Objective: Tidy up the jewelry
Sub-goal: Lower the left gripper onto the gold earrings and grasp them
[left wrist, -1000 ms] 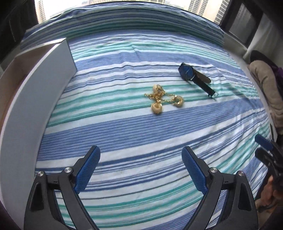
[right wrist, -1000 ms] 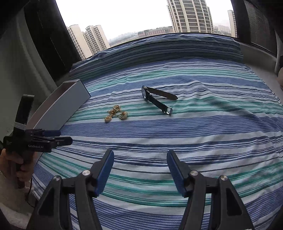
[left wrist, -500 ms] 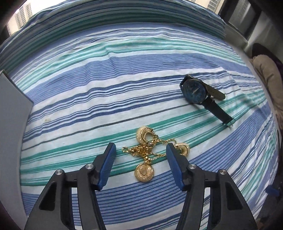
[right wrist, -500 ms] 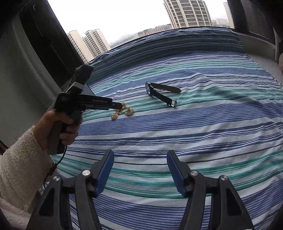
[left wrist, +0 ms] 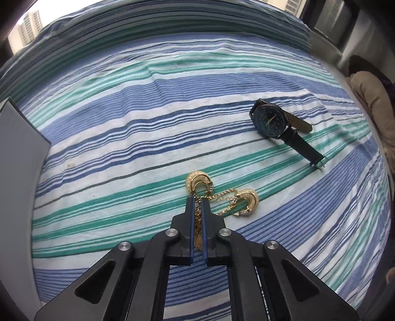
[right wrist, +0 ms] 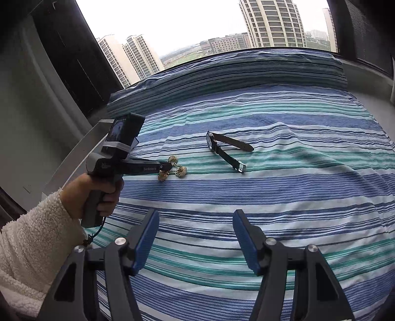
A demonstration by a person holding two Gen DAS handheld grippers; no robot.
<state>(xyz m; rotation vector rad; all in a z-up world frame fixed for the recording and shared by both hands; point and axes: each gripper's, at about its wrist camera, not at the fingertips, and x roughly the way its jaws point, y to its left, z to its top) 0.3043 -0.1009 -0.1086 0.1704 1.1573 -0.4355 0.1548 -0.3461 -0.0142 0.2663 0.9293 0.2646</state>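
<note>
Striped bedspread [left wrist: 153,138]; towers [right wrist: 274,23] outside

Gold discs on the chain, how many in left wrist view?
3. One disc just beyond the left gripper tips, one to their right, one mostly hidden between the shut fingers. More may be hidden.

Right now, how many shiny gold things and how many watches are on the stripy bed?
Gold jewelry bunch, chain with round gold pieces, pinched in the left gripper: 1
Watch with dark strap: 1
Total: 2
</note>
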